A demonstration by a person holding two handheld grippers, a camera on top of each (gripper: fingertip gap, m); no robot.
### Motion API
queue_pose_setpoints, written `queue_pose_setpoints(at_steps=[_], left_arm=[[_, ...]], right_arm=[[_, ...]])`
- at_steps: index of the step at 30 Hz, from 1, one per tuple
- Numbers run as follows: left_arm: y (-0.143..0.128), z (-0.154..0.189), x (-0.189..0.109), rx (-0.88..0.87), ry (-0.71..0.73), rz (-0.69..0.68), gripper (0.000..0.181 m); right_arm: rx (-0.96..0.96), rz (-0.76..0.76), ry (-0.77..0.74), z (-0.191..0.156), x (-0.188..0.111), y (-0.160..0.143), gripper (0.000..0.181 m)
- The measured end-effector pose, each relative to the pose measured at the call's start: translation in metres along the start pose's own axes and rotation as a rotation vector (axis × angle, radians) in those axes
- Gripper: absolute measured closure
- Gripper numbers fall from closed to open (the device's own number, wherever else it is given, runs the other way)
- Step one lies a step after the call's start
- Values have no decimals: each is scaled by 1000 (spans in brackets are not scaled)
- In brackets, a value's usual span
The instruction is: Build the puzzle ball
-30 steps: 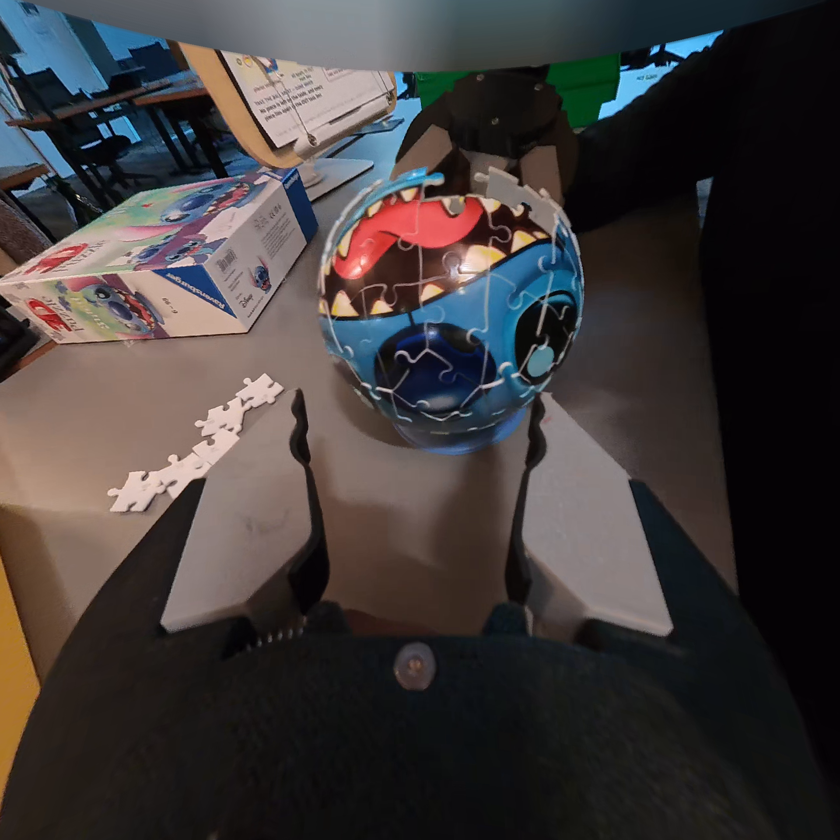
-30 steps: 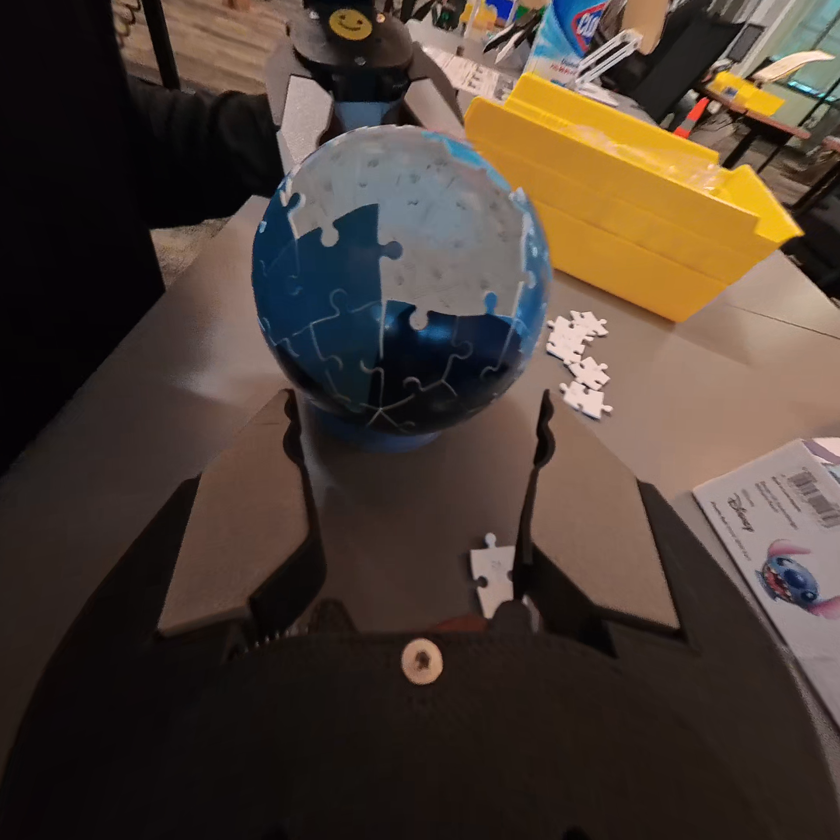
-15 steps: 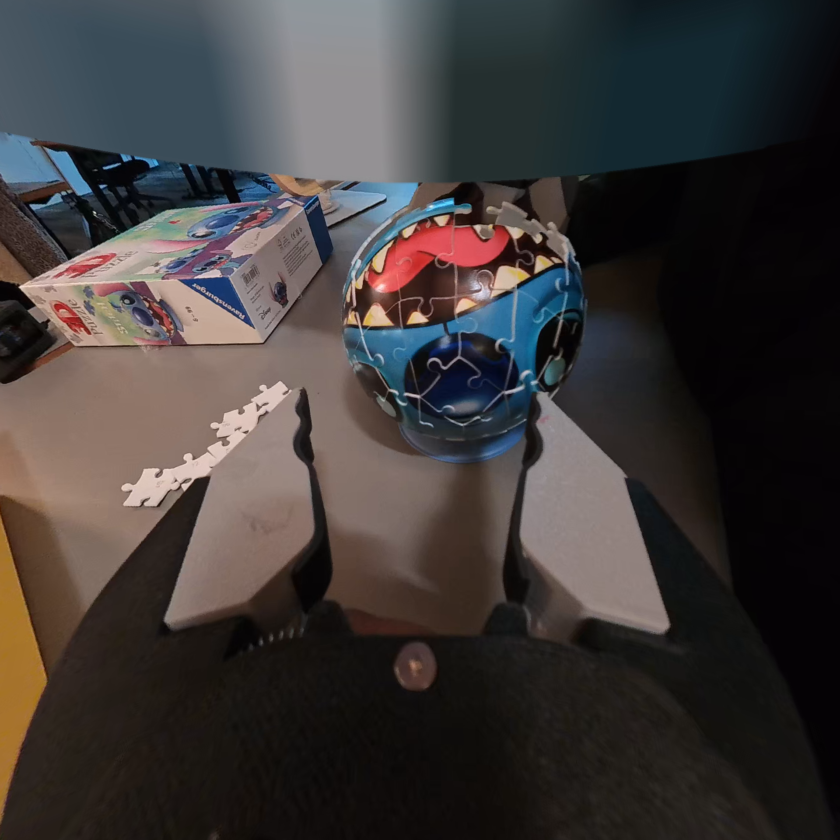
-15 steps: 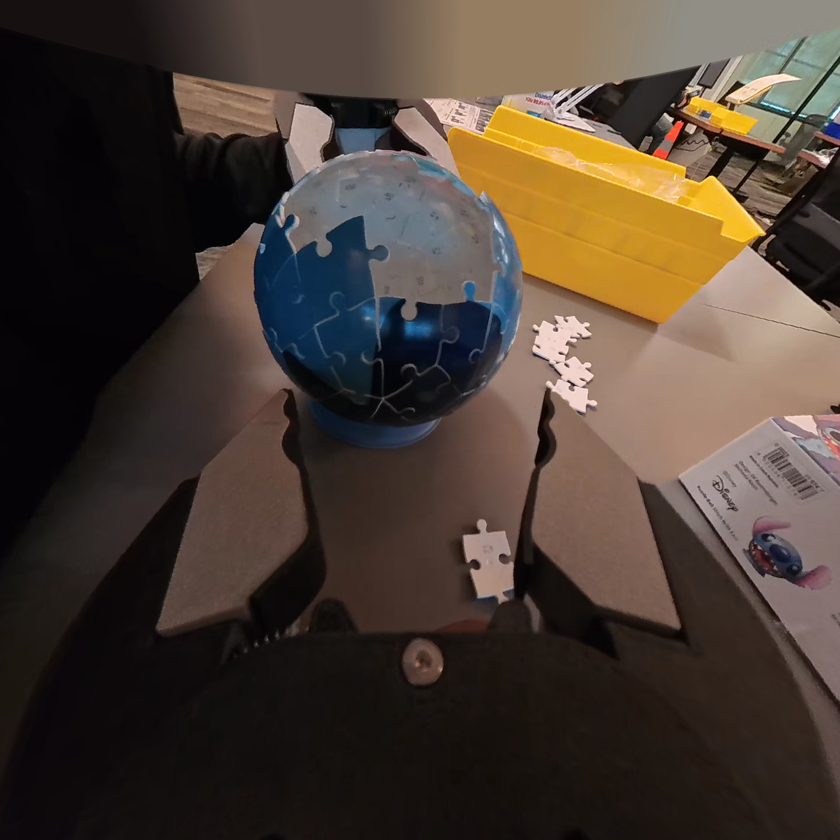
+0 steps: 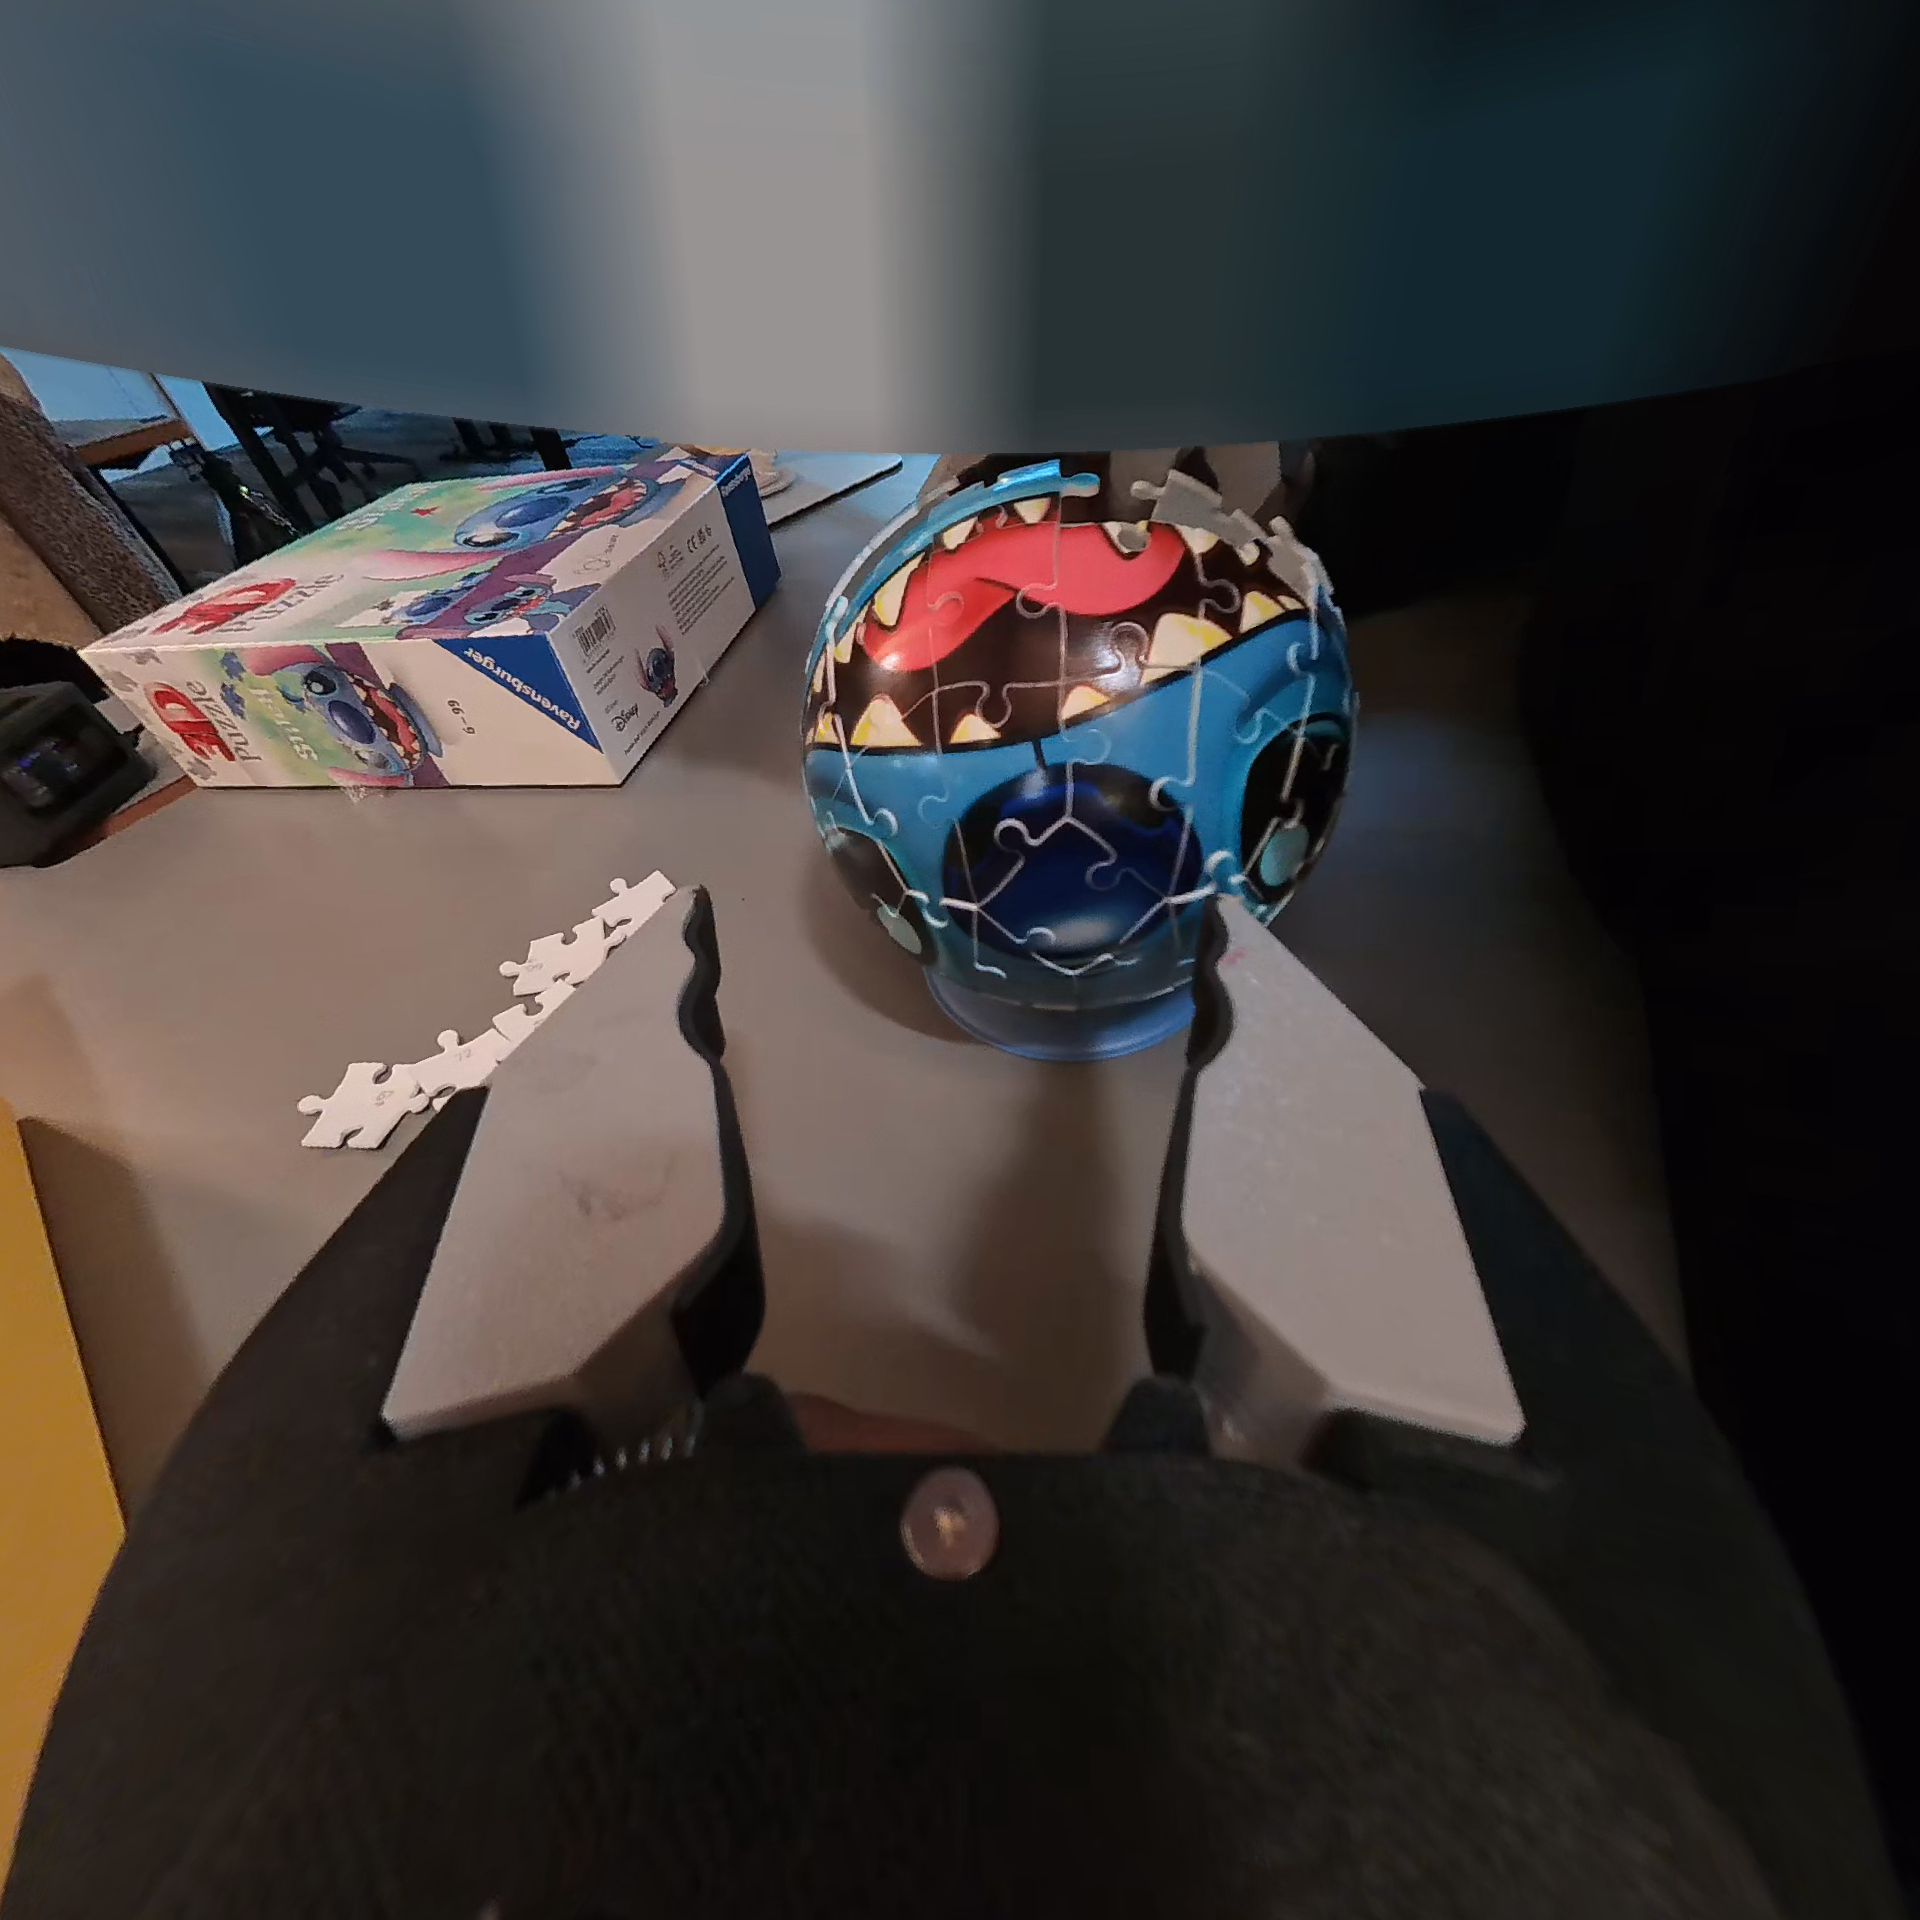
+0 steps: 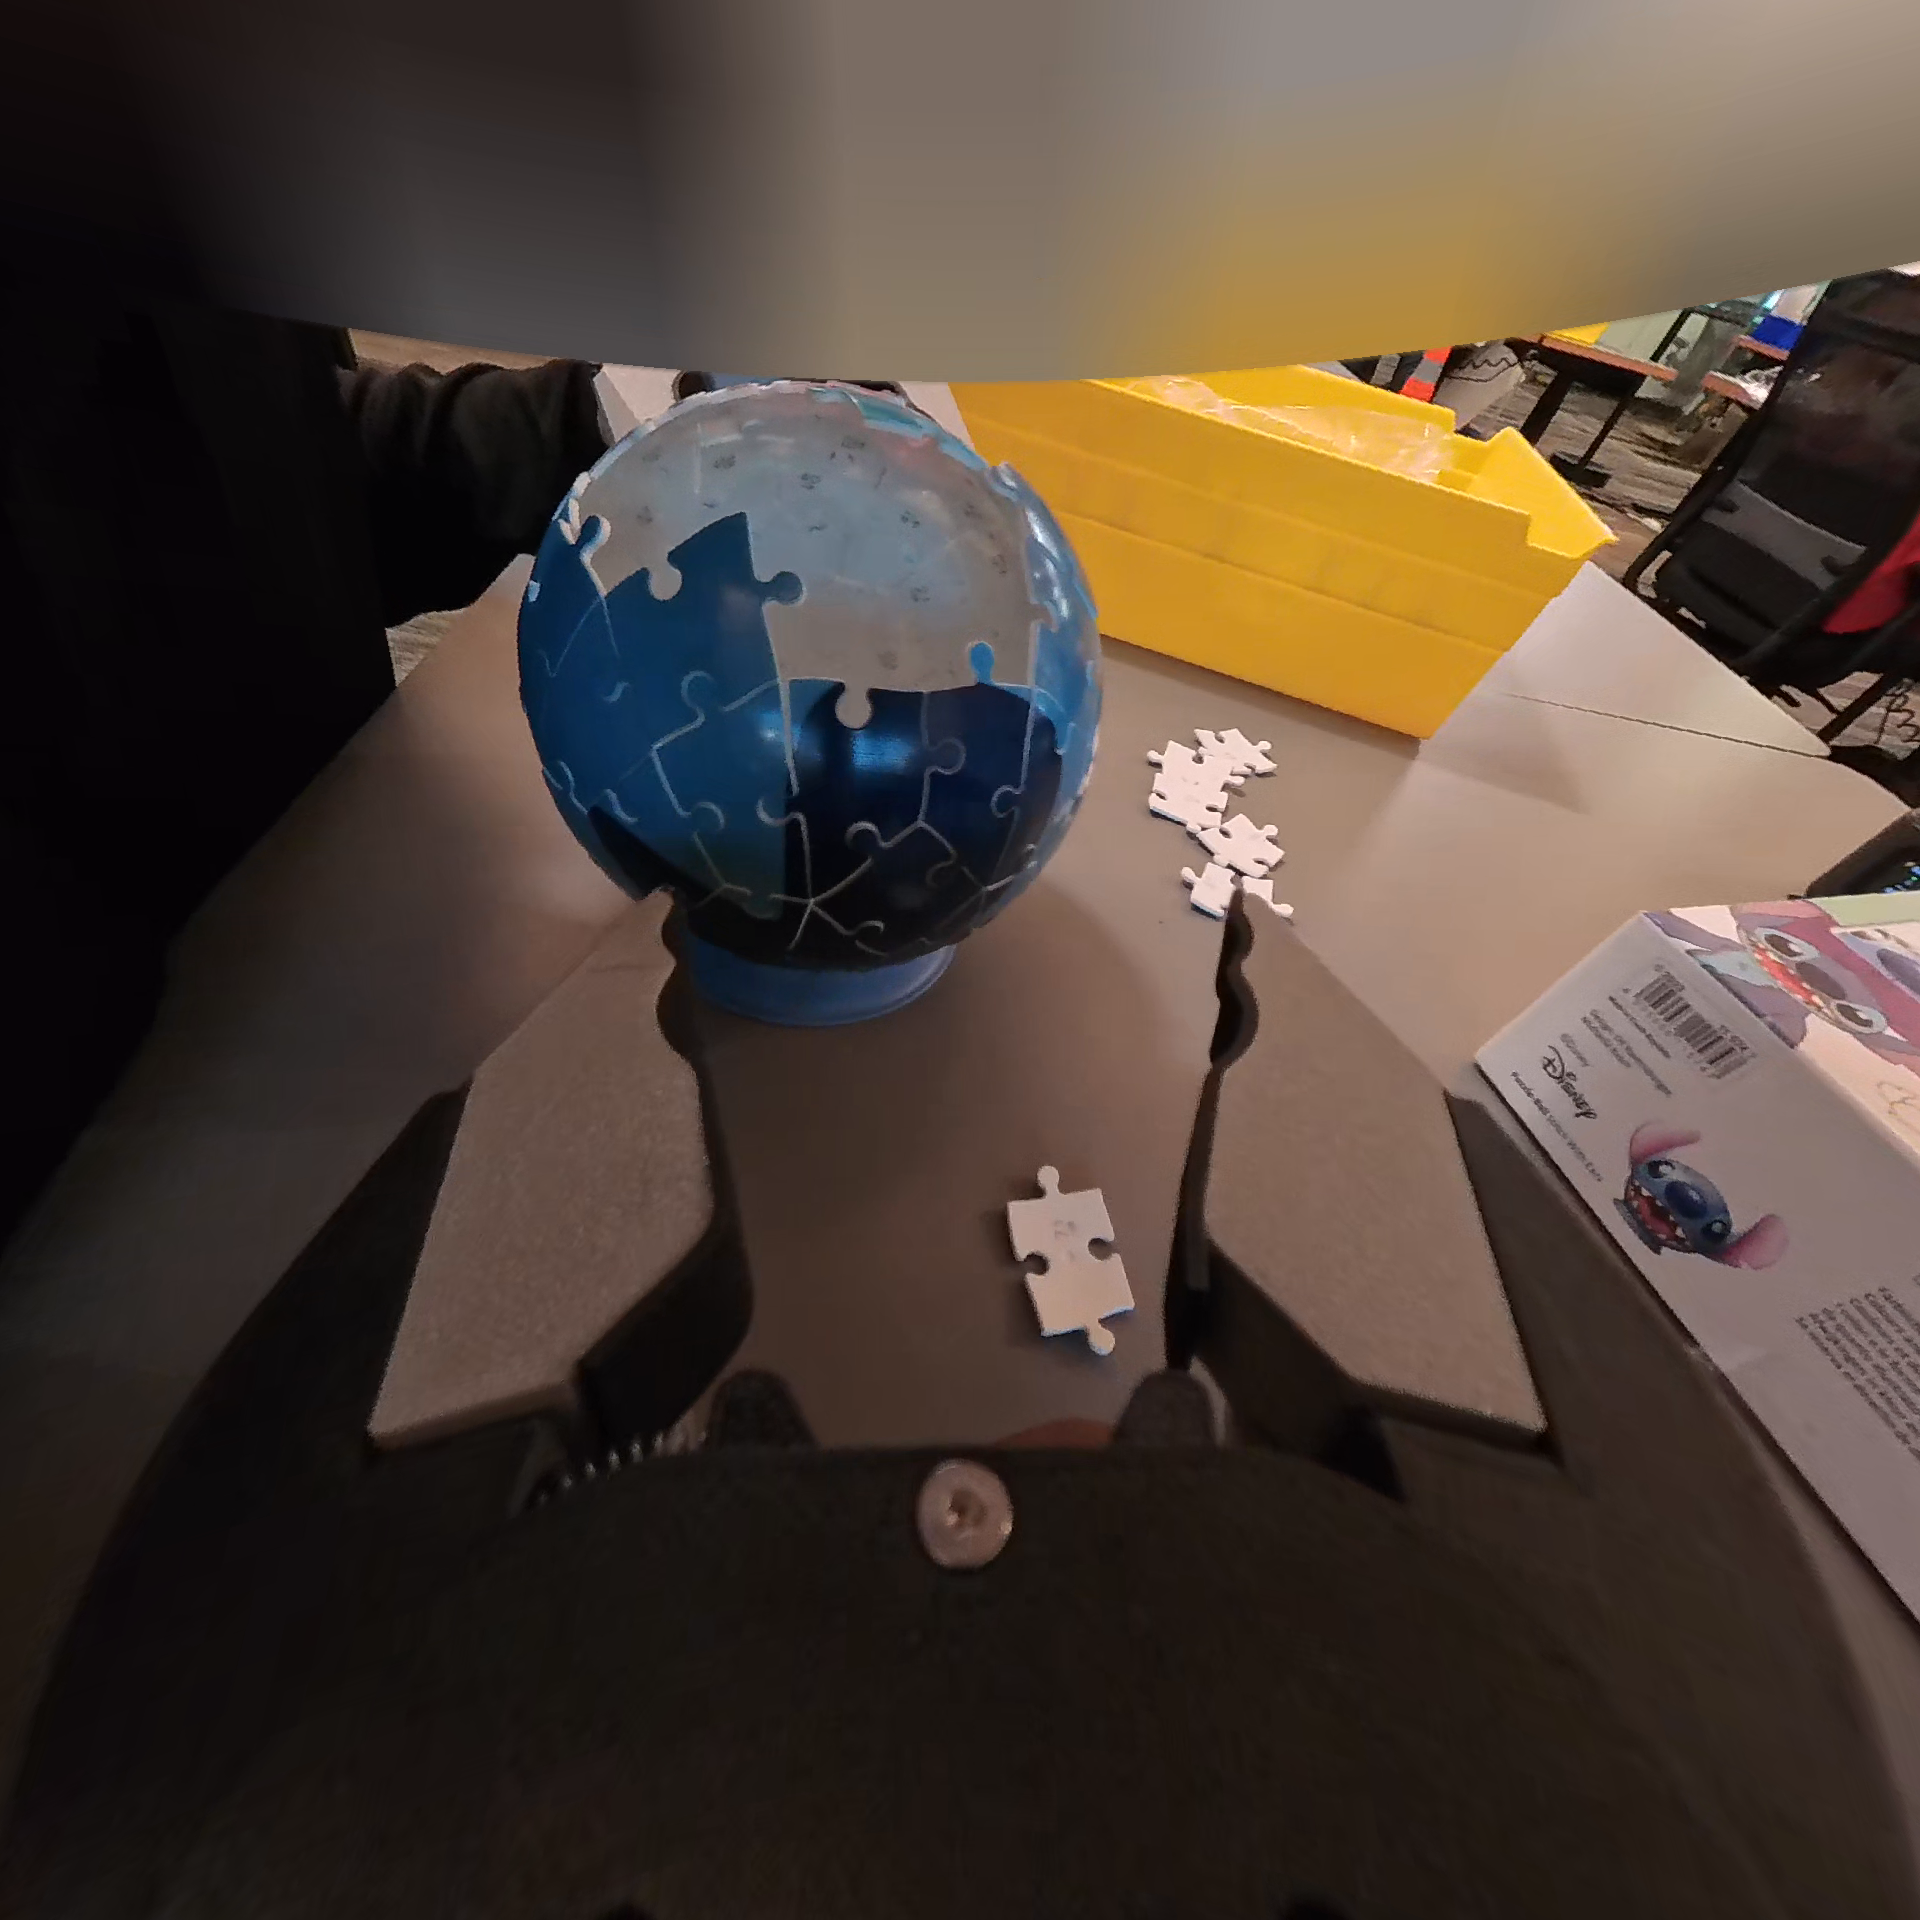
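Sitting ahead of both empty grippers: puzzle ball (image 5: 1081, 758).

The puzzle ball (image 5: 1081, 748) stands upright on a round blue stand (image 5: 1060, 1029) on the grey surface (image 5: 935, 1195). It is partly built: the side in the left wrist view shows a red tongue, teeth and blue face, while in the right wrist view a large gap at the upper part lies open. A row of loose white pieces (image 5: 488, 1018) lies left of the ball, and a single white piece (image 6: 1070, 1262) lies apart on the ball's opposite side.
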State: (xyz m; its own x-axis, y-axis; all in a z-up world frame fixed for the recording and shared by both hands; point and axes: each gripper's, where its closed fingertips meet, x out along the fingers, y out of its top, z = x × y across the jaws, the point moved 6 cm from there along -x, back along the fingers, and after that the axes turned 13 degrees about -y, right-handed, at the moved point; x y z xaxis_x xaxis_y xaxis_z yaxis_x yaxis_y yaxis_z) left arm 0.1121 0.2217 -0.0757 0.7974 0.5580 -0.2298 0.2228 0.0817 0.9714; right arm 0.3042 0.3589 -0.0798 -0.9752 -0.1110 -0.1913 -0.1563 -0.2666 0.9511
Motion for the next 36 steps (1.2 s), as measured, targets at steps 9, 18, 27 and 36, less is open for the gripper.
queue_pose_setpoints(at_steps=[9, 18, 27, 36], left_arm=[[0, -1, 0, -2, -1, 4, 92], [3, -7, -8, -35, 33, 61, 93], [5, -14, -18, -50, 81, 120, 101], [5, -19, -22, -61, 114, 141, 107]], right_arm=[[14, 3, -11, 5, 0, 0, 84], [49, 27, -13, 10, -2, 1, 92], [135, 103, -65, 26, -15, 7, 101], [175, 137, -173, 48, -29, 7, 106]])
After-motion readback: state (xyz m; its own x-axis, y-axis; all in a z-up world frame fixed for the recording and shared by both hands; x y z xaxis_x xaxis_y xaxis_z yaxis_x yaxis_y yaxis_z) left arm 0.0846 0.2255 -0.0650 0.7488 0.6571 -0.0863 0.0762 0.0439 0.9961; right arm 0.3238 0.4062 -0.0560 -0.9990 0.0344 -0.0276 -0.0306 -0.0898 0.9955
